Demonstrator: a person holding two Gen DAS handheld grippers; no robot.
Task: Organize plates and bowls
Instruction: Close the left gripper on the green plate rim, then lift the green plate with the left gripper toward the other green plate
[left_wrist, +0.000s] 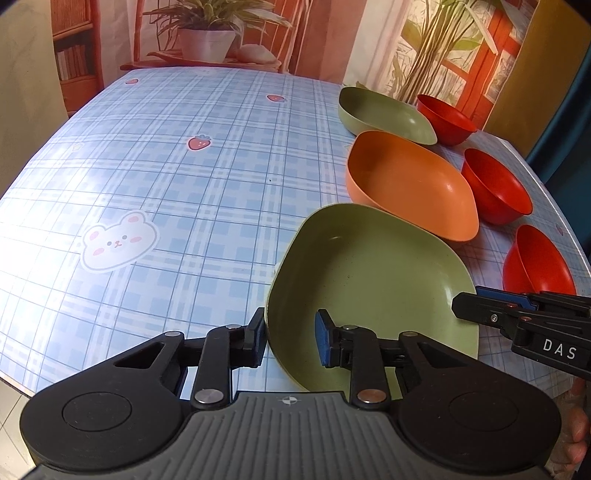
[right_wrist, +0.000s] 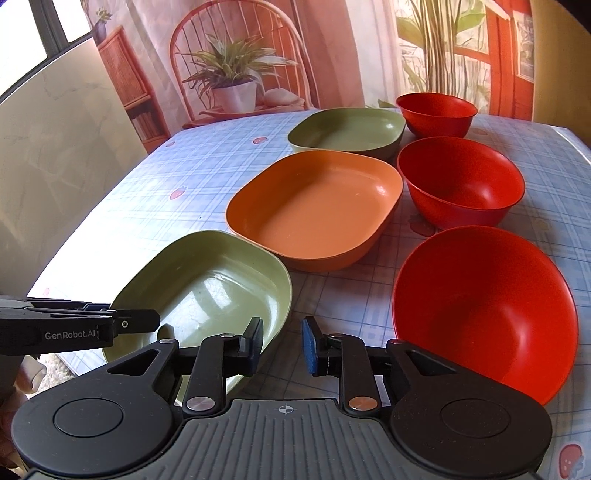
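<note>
Three deep plates stand in a row on the table: a near green plate (left_wrist: 373, 291) (right_wrist: 207, 295), an orange plate (left_wrist: 410, 184) (right_wrist: 317, 206) and a far green plate (left_wrist: 384, 114) (right_wrist: 347, 129). Three red bowls (right_wrist: 484, 310) (right_wrist: 461, 184) (right_wrist: 436, 110) stand in a row to their right. My left gripper (left_wrist: 290, 338) is open, its jaws straddling the near green plate's left rim without closing on it. My right gripper (right_wrist: 282, 345) is open and empty, just above the table between the near green plate and the nearest red bowl (left_wrist: 539, 262).
The table (left_wrist: 166, 177) has a blue checked cloth with a bear sticker (left_wrist: 118, 242). Its left half is bare cloth. A backdrop with a potted plant (right_wrist: 232, 81) and chair stands behind the far edge. The table's right edge runs close beside the bowls.
</note>
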